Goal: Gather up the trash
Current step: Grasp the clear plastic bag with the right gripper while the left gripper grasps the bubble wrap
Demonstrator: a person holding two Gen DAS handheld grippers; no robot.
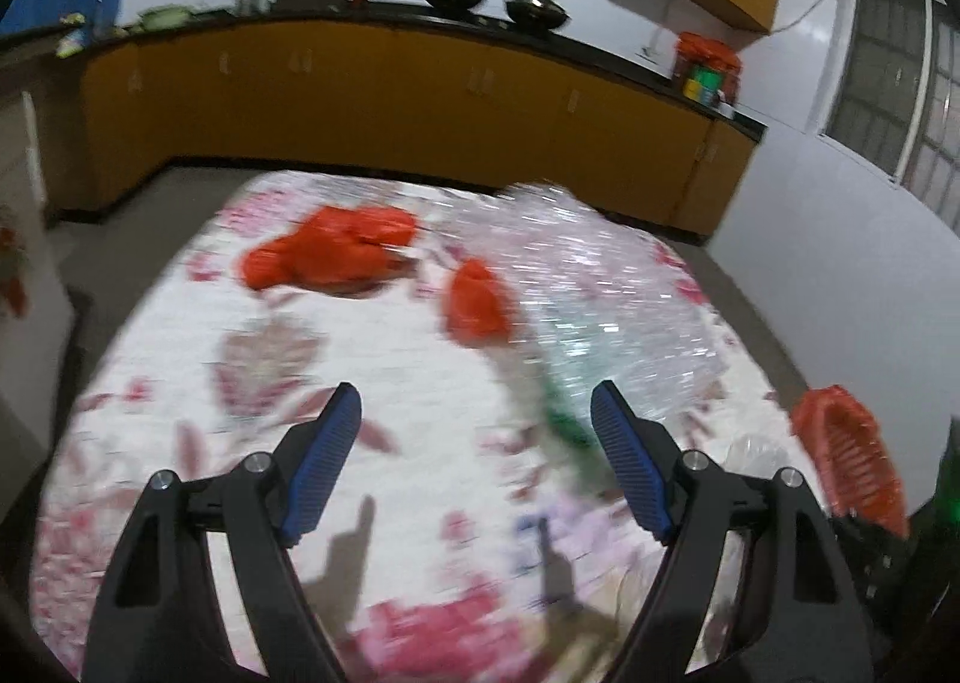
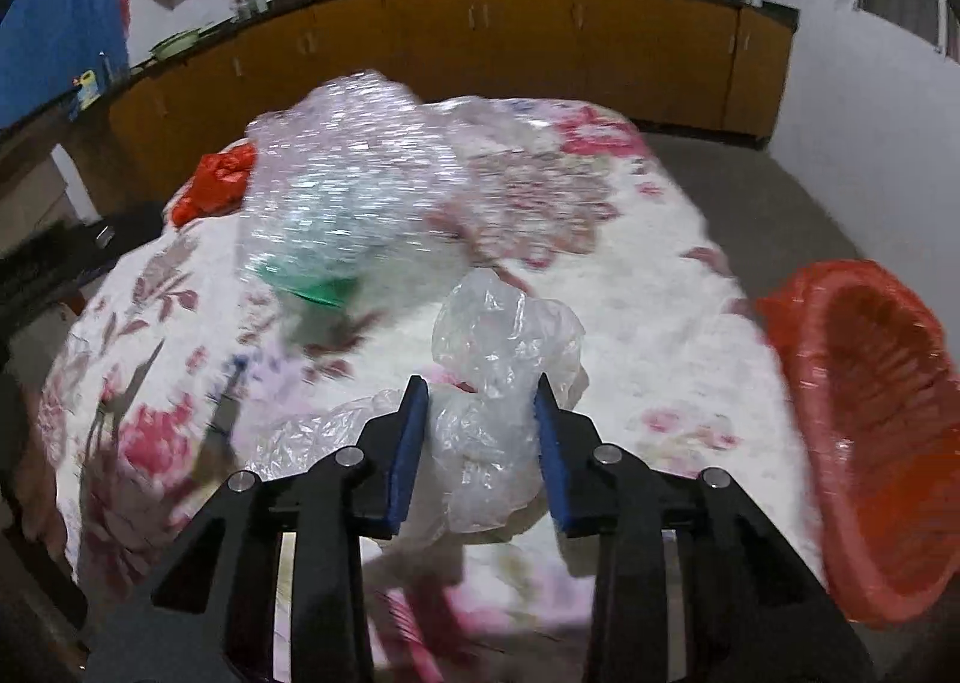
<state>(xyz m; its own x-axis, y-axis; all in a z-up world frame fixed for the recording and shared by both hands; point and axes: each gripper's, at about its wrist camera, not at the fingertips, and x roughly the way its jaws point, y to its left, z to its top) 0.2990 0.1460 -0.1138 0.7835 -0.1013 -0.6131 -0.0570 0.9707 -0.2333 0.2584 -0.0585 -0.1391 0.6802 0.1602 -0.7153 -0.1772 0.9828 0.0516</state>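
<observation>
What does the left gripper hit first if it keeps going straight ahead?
Probably bare tablecloth; nothing lies between the open left gripper. Further on sits the small red bag, slightly right of centre. Blur makes depth uncertain.

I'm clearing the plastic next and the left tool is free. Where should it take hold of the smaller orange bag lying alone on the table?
Grip the small orange bag by its raised, bunched upper end, coming from above and the near side. It sits as a soft crumpled lump apart from the larger orange bag, and bubble wrap crowds its right. The left tool is open wide enough, I'd judge.
</observation>
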